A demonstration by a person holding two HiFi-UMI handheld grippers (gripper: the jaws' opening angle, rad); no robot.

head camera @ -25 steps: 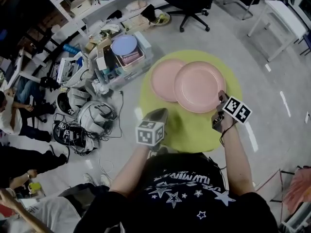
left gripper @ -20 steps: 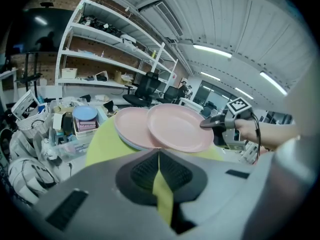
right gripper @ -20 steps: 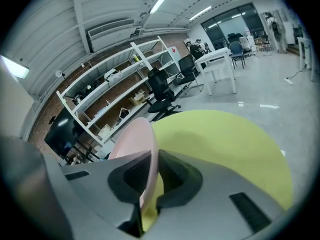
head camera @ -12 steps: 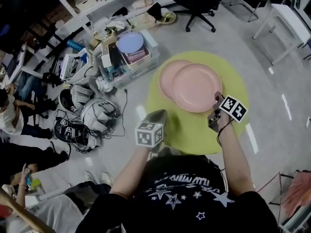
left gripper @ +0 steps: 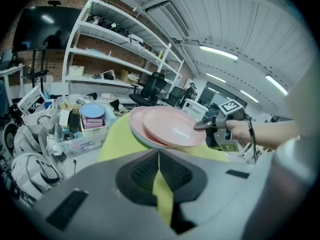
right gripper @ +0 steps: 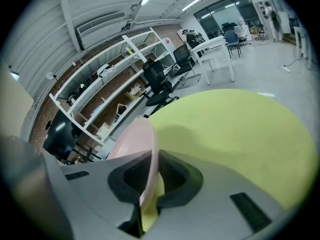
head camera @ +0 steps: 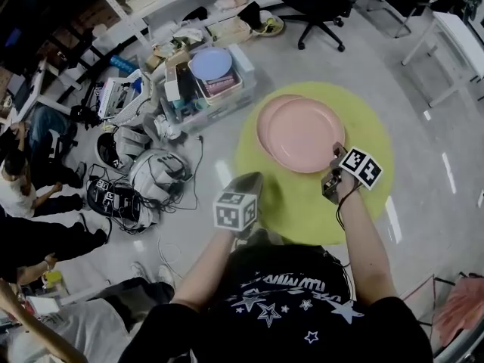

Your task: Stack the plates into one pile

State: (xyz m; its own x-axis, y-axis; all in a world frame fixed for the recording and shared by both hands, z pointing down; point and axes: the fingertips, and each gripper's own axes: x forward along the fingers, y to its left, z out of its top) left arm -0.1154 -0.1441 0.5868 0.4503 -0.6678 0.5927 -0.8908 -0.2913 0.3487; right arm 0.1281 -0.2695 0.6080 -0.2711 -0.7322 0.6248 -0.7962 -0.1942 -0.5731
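Your right gripper (head camera: 333, 159) carried the upper round pink plate (head camera: 304, 136) leftward over the second pink plate (head camera: 262, 118) since the earlier head view, so the overlap grew and only a crescent of the lower plate showed at the far-left side. In the head view both plates sat on the round yellow-green table (head camera: 302, 210), and your left gripper (head camera: 247, 184) hung well apart from them near the table's near edge. From the left gripper view, its own jaws were drawn together with nothing between them, only the table showing through the slit, while the upper plate (left gripper: 172, 126) rested across the lower one (left gripper: 134, 126) with your right gripper (left gripper: 201, 125) at its right rim. From the right gripper view, the jaws were clamped on the thin rim of the pink plate (right gripper: 142, 154), which stretched away ahead of them above the table (right gripper: 240, 129). Judged from this, the lower plate's centre lay left of the held plate's and slightly beyond it, and your right hand was the nearer one.
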